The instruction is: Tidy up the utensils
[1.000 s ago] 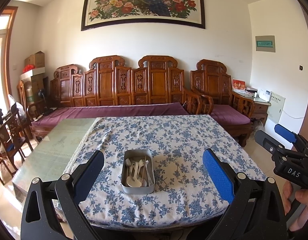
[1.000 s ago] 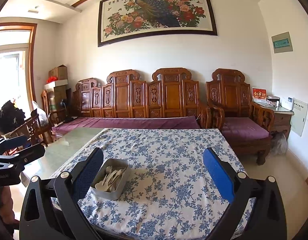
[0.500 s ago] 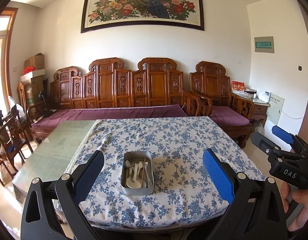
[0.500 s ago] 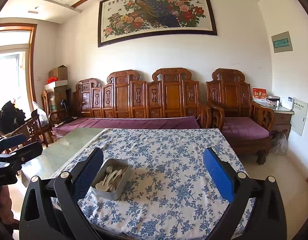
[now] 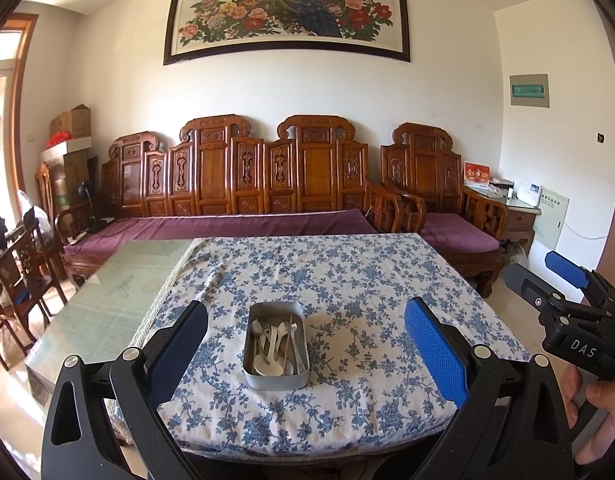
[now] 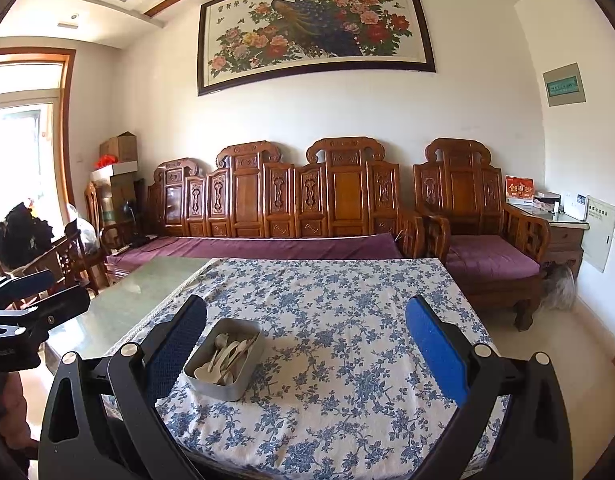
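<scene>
On tablecloth (image 5: 347,280), tin (image 5: 276,348) of utensils (image 5: 273,344)

Tin of utensils on the table, sofa behind, both grippers held short of the near edge.

The tin (image 5: 276,346) sits on the tablecloth (image 5: 347,280) toward the table's near edge, with the spoons (image 5: 267,360) and chopsticks (image 5: 288,336) lying inside it; the cloth covers the right part of the table (image 5: 119,292), leaving its left part bare; behind the table runs the long sofa (image 5: 235,184), an armchair (image 5: 439,200) to its right, a side cabinet (image 5: 515,216) further right; above the sofa hangs the painting (image 5: 287,12); the left gripper (image 5: 305,354) faces the tin head-on; the right gripper (image 6: 305,354) stands to its right, the tin near its left finger.
</scene>
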The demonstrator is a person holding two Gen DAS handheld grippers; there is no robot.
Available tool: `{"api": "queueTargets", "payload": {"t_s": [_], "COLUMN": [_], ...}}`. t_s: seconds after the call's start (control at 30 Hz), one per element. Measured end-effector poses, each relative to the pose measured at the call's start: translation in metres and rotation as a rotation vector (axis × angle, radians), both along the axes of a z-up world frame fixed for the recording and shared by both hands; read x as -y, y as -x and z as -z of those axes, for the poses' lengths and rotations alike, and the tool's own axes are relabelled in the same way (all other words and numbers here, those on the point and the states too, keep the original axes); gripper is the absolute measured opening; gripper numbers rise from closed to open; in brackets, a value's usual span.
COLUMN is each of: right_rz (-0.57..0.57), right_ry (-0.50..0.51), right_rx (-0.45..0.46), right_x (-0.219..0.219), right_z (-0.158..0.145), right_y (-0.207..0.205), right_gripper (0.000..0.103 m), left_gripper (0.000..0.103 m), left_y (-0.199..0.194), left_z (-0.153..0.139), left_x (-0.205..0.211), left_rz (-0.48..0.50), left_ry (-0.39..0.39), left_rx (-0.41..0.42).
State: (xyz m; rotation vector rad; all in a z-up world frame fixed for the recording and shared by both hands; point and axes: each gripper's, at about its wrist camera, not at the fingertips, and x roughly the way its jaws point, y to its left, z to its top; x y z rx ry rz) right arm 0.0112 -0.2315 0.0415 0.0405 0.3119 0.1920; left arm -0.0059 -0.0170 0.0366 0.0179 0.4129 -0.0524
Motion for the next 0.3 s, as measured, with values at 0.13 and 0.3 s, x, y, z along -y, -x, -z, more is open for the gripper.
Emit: {"api": "queueTargets", "payload": {"t_s": [0.13,0.3], "right_rz": [0.001,0.001], "right_ry": [0.003,0.002], "right_rx": [0.001,0.0], "right_x": [-0.0018,-0.0028], "right_z": [0.0003,0.0004], "right_y": [0.0003,0.0007], "right_gripper": [0.1,0.1], "left_gripper": [0.095,0.095], "left_y": [-0.0005,0.0], "left_z": [0.0,0.0018], "left_x": [-0.0002,-0.0016], "left_rz": [-0.005,-0.01], "left_ry": [0.001,0.003], "left_rx": [0.0,-0.002]}}
